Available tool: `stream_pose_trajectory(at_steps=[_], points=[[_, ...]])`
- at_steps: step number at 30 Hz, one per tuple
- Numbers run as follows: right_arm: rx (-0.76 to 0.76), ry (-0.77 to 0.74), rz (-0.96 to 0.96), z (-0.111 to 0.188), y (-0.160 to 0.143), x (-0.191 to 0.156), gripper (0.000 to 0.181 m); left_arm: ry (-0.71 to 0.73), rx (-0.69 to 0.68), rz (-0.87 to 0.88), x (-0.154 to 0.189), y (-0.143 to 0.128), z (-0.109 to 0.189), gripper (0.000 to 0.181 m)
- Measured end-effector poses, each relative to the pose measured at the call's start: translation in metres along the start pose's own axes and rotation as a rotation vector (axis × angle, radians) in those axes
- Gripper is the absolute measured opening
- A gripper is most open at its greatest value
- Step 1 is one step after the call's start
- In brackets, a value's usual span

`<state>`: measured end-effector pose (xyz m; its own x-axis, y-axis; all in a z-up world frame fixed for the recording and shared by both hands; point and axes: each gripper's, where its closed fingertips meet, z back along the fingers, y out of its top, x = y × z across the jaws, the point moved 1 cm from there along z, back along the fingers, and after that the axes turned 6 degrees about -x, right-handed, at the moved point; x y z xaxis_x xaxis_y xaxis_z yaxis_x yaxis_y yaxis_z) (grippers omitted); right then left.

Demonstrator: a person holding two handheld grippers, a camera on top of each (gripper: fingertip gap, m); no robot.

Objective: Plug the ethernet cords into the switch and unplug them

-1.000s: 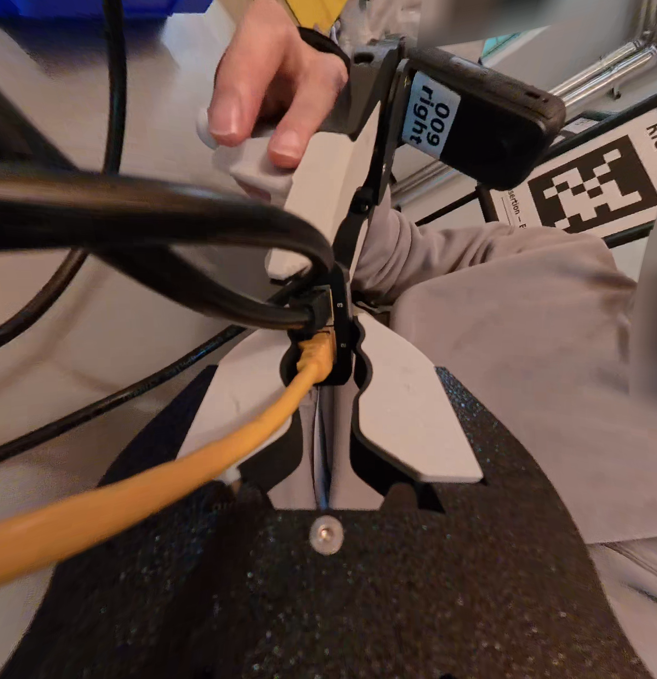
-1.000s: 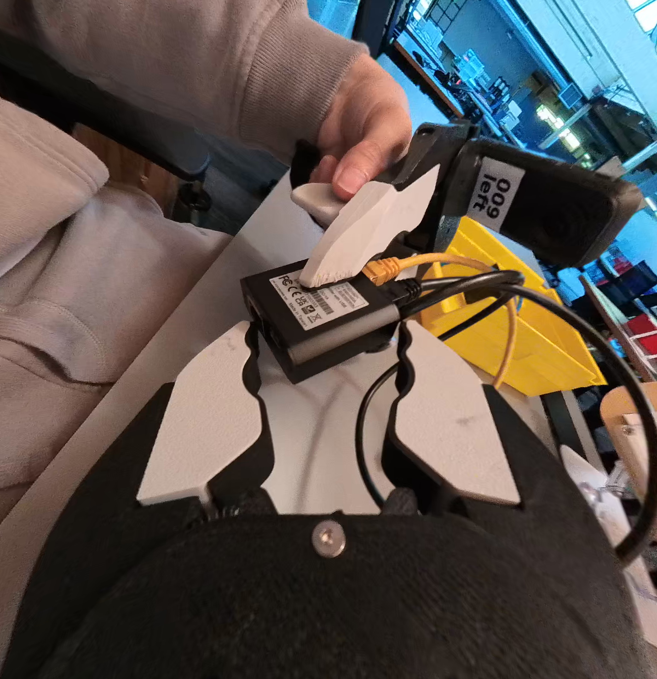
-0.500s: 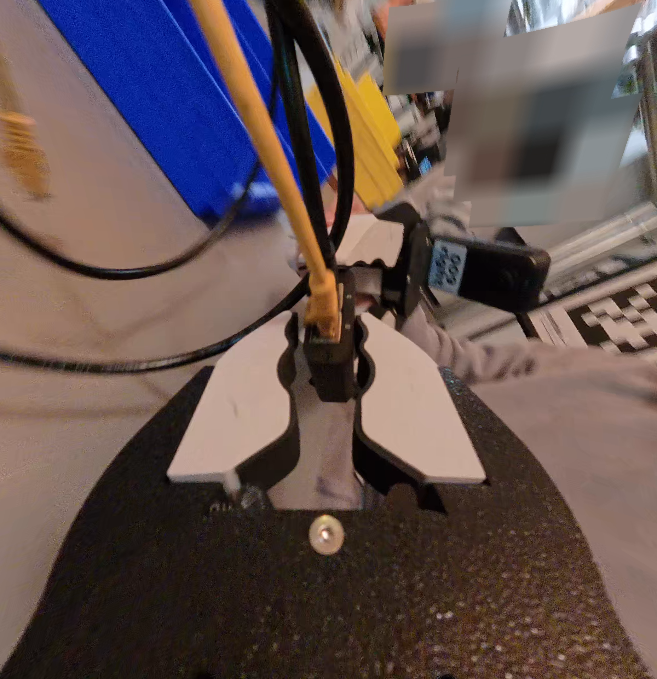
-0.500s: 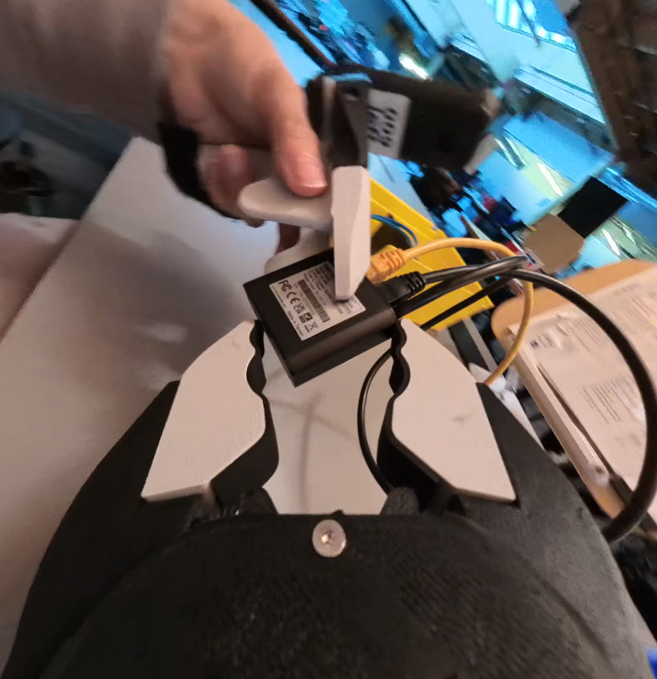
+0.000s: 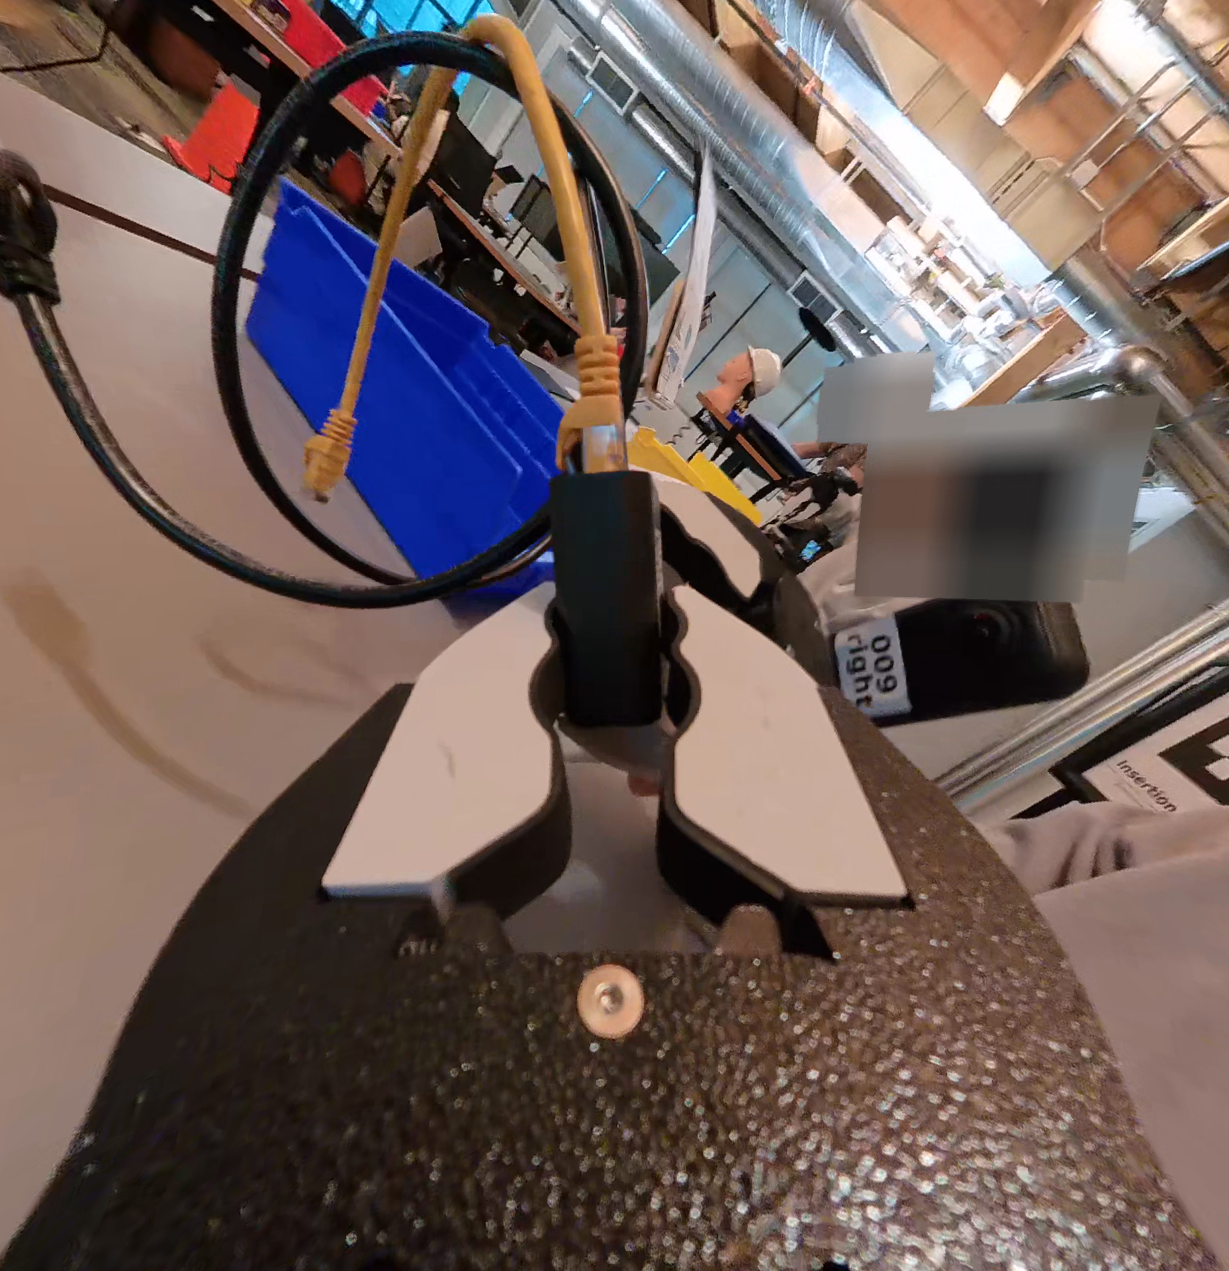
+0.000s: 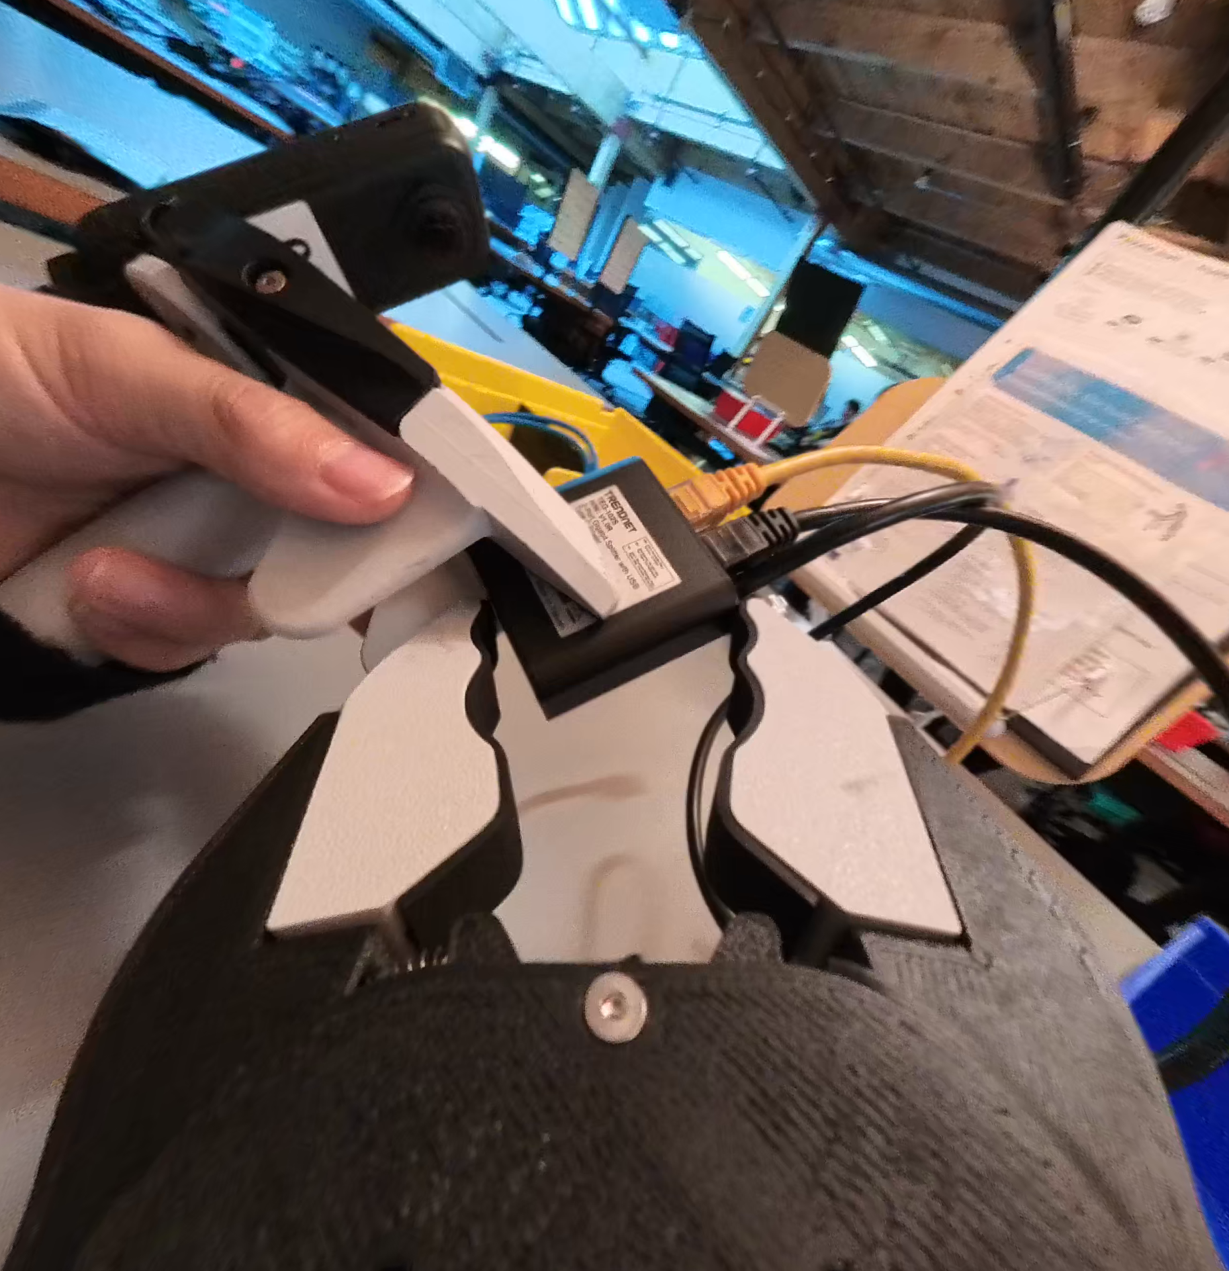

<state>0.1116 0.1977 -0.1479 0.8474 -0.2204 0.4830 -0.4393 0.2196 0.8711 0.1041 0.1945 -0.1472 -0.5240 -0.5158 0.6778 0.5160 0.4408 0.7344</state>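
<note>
A small black switch (image 5: 604, 598) is clamped across its thin sides by my left gripper (image 5: 608, 660), held off the table. A yellow ethernet cord's plug (image 5: 598, 406) sits in its upper end, and the cord's other plug (image 5: 329, 454) hangs free. Black cords (image 5: 219, 550) loop out beside it. In the right wrist view the switch (image 6: 639, 619) lies between my right gripper's (image 6: 611, 633) fingertips, which touch its two ends. The left gripper's white finger (image 6: 529, 536) presses on the labelled face. The yellow plug (image 6: 721, 492) and a black plug (image 6: 756, 533) sit side by side in the ports.
A blue bin (image 5: 405, 413) stands on the grey table (image 5: 116, 688) behind the cords, with a yellow bin (image 6: 529, 399) beyond the switch. A printed poster board (image 6: 1079, 481) leans at the right. A person's hand (image 6: 185, 447) holds the left gripper's handle. The grippers are tip to tip, or close to it.
Both grippers have swung upward together with the switch between them, so the views now face the room. The yellow cord now rises above the switch. The grasps on the switch have kept.
</note>
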Motion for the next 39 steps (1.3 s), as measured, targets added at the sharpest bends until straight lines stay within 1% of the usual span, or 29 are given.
stream_pose_trajectory(at_steps=[1,3,4,5,7,10,11,13,14,15,16,17,18,19,20,22,23,25,27,28,30,32,35,39], points=[[-0.020,0.049,0.010,-0.001,-0.003,-0.002,0.063,0.026,-0.012,-0.016,-0.004,-0.001,0.002,0.024],[-0.044,0.149,0.081,0.003,-0.006,-0.007,0.061,0.103,-0.057,-0.025,-0.015,-0.004,0.010,0.023],[-0.023,0.180,0.131,0.009,-0.001,-0.007,0.067,0.140,-0.084,-0.004,-0.022,-0.004,0.015,0.024],[0.001,0.177,0.180,0.015,0.006,-0.003,0.071,0.158,-0.117,0.014,-0.026,-0.004,0.021,0.023],[0.017,0.170,0.266,0.026,0.019,0.004,0.079,0.151,-0.240,0.031,-0.029,-0.010,0.030,0.023],[-0.012,0.223,0.377,0.031,0.024,-0.004,0.102,0.131,-0.485,-0.012,-0.024,-0.023,0.038,0.023],[-0.017,0.259,0.421,0.030,0.021,-0.012,0.105,0.105,-0.555,-0.023,-0.017,-0.026,0.038,0.023],[-0.026,0.337,0.500,0.028,0.011,-0.029,0.104,0.068,-0.685,-0.053,-0.007,-0.030,0.038,0.023],[-0.031,0.352,0.524,0.026,0.008,-0.034,0.105,0.061,-0.738,-0.066,-0.005,-0.032,0.037,0.023],[-0.034,0.329,0.550,0.023,0.007,-0.035,0.106,0.039,-0.795,-0.070,-0.002,-0.034,0.037,0.023],[-0.037,0.269,0.579,0.020,0.009,-0.029,0.105,0.017,-0.841,-0.076,0.001,-0.036,0.036,0.023],[-0.027,0.209,0.600,0.018,0.013,-0.022,0.099,0.003,-0.883,-0.085,0.001,-0.038,0.036,0.023],[-0.015,0.193,0.619,0.020,0.016,-0.021,0.097,-0.006,-0.923,-0.093,0.001,-0.040,0.036,0.023],[-0.012,0.221,0.610,0.022,0.016,-0.022,0.095,-0.015,-0.955,-0.100,0.001,-0.041,0.036,0.023],[-0.012,0.273,0.564,0.024,0.015,-0.027,0.090,-0.026,-0.979,-0.100,0.001,-0.042,0.034,0.023],[-0.008,0.391,0.443,0.025,0.009,-0.037,0.098,-0.089,-1.017,-0.075,0.006,-0.043,0.031,0.023],[-0.011,0.418,0.413,0.024,0.005,-0.039,0.098,-0.112,-1.042,-0.063,0.007,-0.044,0.030,0.023],[-0.032,0.416,0.418,0.021,-0.004,-0.039,0.091,-0.137,-1.098,-0.055,0.005,-0.047,0.028,0.024],[-0.062,0.423,0.437,0.020,-0.012,-0.039,0.076,-0.187,-1.145,-0.058,0.006,-0.050,0.027,0.023],[-0.070,0.430,0.437,0.020,-0.013,-0.039,0.071,-0.210,-1.168,-0.068,0.006,-0.052,0.026,0.023],[-0.064,0.490,0.411,0.023,-0.016,-0.045,0.063,-0.228,-1.211,-0.080,0.005,-0.054,0.025,0.023],[-0.005,0.536,0.380,0.028,-0.014,-0.050,0.072,-0.265,-1.235,-0.089,0.005,-0.055,0.023,0.024],[0.056,0.531,0.287,0.028,-0.012,-0.044,0.063,-0.322,-1.232,-0.083,0.006,-0.055,0.018,0.025],[0.097,0.515,0.277,0.028,-0.016,-0.041,0.065,-0.376,-1.214,-0.059,0.005,-0.056,0.015,0.025]])
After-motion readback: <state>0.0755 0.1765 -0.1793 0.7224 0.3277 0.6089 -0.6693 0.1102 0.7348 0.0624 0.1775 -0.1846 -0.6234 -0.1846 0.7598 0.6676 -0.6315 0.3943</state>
